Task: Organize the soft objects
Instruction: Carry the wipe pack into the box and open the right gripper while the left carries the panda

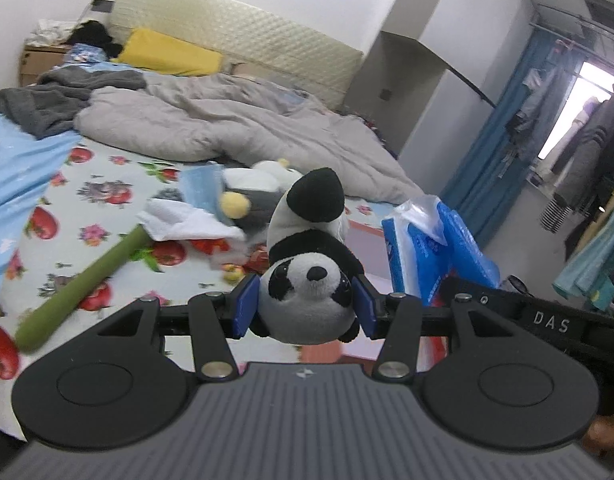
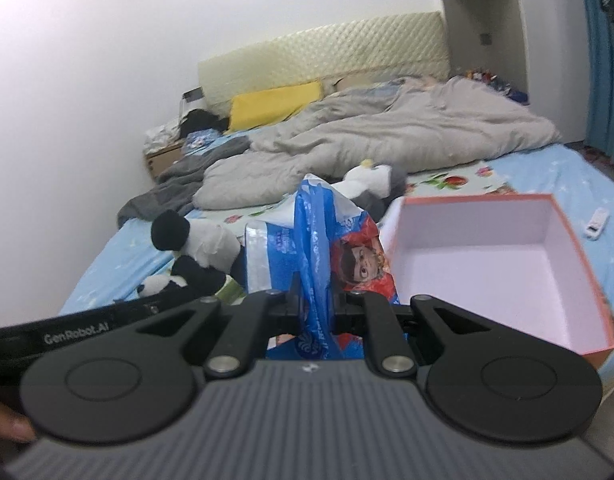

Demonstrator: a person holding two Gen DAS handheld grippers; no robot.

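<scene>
Between the blue pads of my left gripper [image 1: 305, 306] sits a panda plush [image 1: 307, 276], clamped by the head, face toward the camera, body and black legs sticking up beyond the fingers. From the right wrist view the same panda [image 2: 195, 256] shows at the left, lifted above the bed. My right gripper [image 2: 316, 307] is closed on the crumpled blue plastic of a tissue pack [image 2: 315, 248], which stands up between its fingers; in the left wrist view that pack [image 1: 427, 248] is just beside the panda on the right.

Just right of the pack, an open pink box [image 2: 503, 256] with orange outer walls lies on the bed, its inside bare. Behind the pack a grey and white penguin plush [image 2: 371, 182] lies on its side; the left view shows this penguin [image 1: 255, 196] beyond the panda, with a white cloth [image 1: 187, 222] touching it and a green stick-shaped soft toy [image 1: 87, 276] running from under the cloth toward the bed's near edge. All rest on a flowered sheet [image 1: 107, 200]. Farther back lie a rumpled grey duvet [image 1: 227, 120], a dark grey blanket [image 1: 59, 96] and a yellow pillow [image 1: 167, 54] against the padded headboard [image 1: 247, 36]. A small white remote [image 2: 597, 222] lies well beyond the box.
</scene>
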